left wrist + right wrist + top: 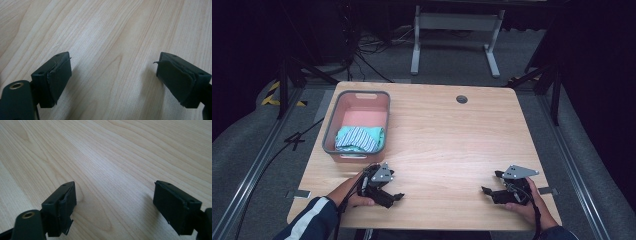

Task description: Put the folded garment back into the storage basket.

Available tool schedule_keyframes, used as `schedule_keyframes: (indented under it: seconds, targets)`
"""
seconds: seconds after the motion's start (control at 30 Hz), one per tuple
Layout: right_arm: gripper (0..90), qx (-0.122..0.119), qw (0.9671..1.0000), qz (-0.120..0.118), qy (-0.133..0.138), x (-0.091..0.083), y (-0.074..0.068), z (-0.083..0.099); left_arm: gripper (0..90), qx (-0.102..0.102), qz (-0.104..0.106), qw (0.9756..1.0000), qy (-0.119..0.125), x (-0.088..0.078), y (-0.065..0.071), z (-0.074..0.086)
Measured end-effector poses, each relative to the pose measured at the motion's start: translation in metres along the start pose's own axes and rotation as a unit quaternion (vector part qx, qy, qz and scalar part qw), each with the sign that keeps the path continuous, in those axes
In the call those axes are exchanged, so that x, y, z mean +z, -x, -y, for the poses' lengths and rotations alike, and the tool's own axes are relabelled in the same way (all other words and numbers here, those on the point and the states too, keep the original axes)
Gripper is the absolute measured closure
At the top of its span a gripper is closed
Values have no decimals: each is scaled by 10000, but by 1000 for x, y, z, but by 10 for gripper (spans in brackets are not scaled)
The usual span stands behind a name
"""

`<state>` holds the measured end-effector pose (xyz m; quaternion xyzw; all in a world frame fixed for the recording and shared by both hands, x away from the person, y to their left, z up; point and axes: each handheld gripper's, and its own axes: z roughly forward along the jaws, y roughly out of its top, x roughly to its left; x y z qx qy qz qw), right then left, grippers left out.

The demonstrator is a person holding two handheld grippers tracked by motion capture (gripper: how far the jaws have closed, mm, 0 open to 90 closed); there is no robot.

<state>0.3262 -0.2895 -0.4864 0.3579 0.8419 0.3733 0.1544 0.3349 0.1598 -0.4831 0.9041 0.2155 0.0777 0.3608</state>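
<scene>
My left gripper [393, 192] rests low over the wooden table [447, 135] near its front left, held by a hand in a dark sleeve with a white stripe. Its jaws stand wide apart with only bare wood between the pads [58, 80]. My right gripper [491, 182] sits near the front right, jaws pointing left, also wide apart over bare wood; one pad [63, 207] has frayed tape. A grey basket [331, 131] with a pink floor stands at the table's left, holding a folded teal and white striped cloth [360, 138].
A round cable hole [462, 99] lies near the table's far edge. Beyond the table stands a white metal frame [455, 31] on a grey floor with cables. Black rails run along both sides.
</scene>
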Motion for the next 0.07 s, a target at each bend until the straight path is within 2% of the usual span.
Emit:
schedule_keyframes:
  seconds: [0.07]
  targets:
    - [192,-1,10000,0,2,0,0,0,130,13,0,10000,-3,0,0,0]
